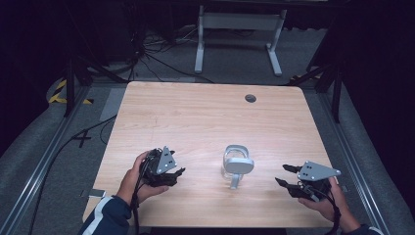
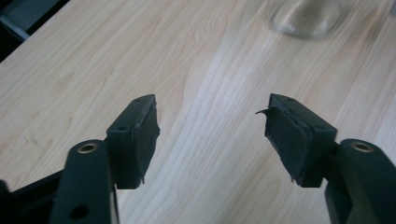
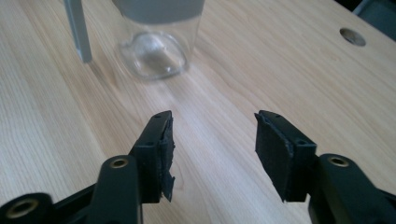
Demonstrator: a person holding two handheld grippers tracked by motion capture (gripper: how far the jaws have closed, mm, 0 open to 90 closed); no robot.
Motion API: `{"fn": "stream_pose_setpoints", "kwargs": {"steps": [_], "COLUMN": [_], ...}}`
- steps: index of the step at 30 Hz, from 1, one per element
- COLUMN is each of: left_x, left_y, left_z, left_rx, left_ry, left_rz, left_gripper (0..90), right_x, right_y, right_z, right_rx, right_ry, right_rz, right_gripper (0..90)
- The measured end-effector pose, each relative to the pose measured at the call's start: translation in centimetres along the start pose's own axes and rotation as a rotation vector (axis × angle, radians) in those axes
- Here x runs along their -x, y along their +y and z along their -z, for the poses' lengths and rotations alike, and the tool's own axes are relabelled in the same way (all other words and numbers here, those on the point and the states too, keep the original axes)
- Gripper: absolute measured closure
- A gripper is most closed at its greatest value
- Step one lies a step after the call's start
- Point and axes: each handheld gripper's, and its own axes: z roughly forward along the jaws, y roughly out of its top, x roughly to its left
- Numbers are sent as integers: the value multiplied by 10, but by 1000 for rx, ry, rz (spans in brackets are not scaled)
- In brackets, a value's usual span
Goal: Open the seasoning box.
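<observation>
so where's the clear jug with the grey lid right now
In the high view the clear jug stands upright on the near part of the table, between the left gripper and the right gripper, touching neither.

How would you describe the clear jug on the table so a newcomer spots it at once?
Start at the light wooden table and look at its near edge, between the two hand-held grippers. There stands the jug, upright: a clear glass body with a grey lid and handle, the table's sole freestanding object.
</observation>
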Motion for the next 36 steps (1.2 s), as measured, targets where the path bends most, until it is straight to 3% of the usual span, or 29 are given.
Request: {"fn": "stream_pose_setpoints", "kwargs": {"steps": [5,10,13,17,19,22,32,35,36], "left_x": [5,8,8,6,3,0,-1,-2,-1], "left_y": [-23,-48,-66,-72,-78,-79,-79,-79,-79], "left_z": [-4,-5,-10,-10,-12,-14,-14,-14,-15], "left_rx": [-56,-74,-71,-42,-12,-21,-29,-33,-31], "left_ry": [-4,-31,-71,-80,-113,-134,-134,-130,-135], "left_rz": [6,57,118,162,223,259,277,263,278], "left_gripper": [302,279,266,233,227,204,182,175,171], "right_x": [4,10,15,21,22,22,23,23,23], "right_y": [-19,-46,-65,-85,-86,-85,-85,-85,-85], "right_z": [-3,-2,-4,-9,-8,-10,-11,-11,-11], "right_rx": [-43,-49,-46,-36,-36,-42,-43,-44,-44], "right_ry": [-23,-17,6,43,15,9,11,11,11], "right_rz": [-7,-67,-136,-242,-257,-261,-265,-264,-265], "right_gripper": [440,419,390,351,342,321,312,311,311]}}
